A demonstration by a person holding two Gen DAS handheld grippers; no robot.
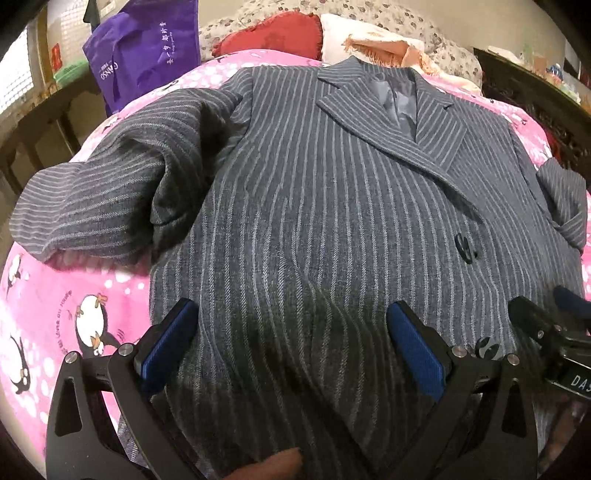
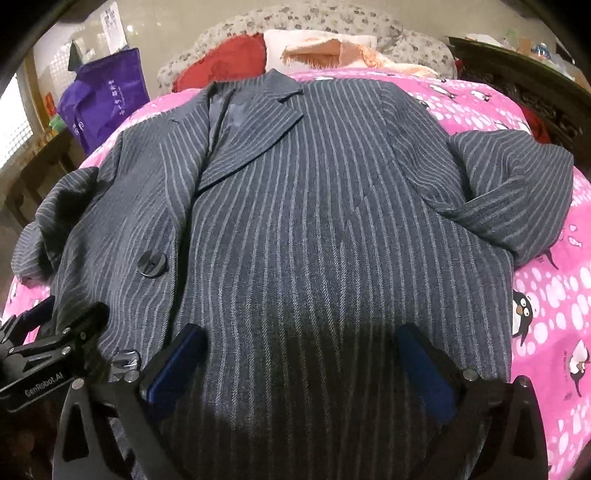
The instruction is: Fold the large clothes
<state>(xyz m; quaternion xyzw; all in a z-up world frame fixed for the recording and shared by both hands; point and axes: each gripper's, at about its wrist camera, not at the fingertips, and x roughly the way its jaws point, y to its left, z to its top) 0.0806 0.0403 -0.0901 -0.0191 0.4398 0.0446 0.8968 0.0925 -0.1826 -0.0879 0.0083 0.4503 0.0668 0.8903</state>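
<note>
A grey pinstriped blazer (image 1: 295,192) (image 2: 314,206) lies face up on a pink penguin blanket (image 1: 55,295) (image 2: 546,302), collar at the far end. Its one sleeve (image 1: 92,206) is bunched at the left, and the other sleeve (image 2: 517,192) bends at the right. A dark button (image 1: 466,245) (image 2: 152,263) sits on the front edge. My left gripper (image 1: 295,332) stands open over the lower left front, nothing pinched between its blue pads (image 1: 177,336). My right gripper (image 2: 301,354) is open wide over the lower right front. The two grippers are side by side.
A purple bag (image 1: 144,48) stands at the far left beside the bed. A red pillow (image 1: 273,33) and a peach fringed cloth (image 1: 384,48) lie beyond the collar. Dark carved wooden furniture (image 1: 535,99) lines the right side. A fingertip (image 1: 273,461) shows at the bottom edge.
</note>
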